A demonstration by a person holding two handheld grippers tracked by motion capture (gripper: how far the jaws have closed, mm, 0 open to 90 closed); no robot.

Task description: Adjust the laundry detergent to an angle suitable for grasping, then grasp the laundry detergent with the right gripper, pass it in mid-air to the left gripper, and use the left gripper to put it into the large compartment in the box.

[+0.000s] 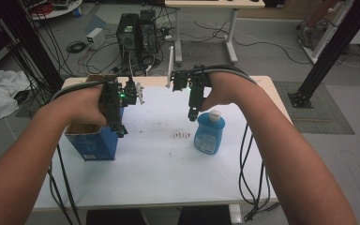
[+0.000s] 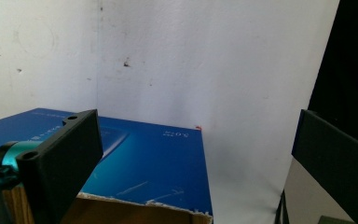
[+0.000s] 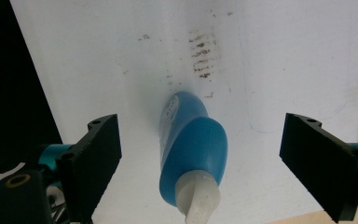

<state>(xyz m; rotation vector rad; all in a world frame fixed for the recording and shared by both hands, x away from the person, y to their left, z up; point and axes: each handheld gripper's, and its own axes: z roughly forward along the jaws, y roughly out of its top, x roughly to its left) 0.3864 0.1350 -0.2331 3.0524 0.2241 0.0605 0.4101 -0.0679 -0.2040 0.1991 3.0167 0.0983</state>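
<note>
The blue bottle with a white cap stands upright on the white bench, toward its right edge, beside a patch of brown smudges. The right tongs hang just above and beside the cap, jaws spread wide with the bottle between them, untouched. The left tongs hover over the open blue cardboard box at the bench's left edge, jaws apart; whether one jaw touches the box rim is hard to judge.
</note>
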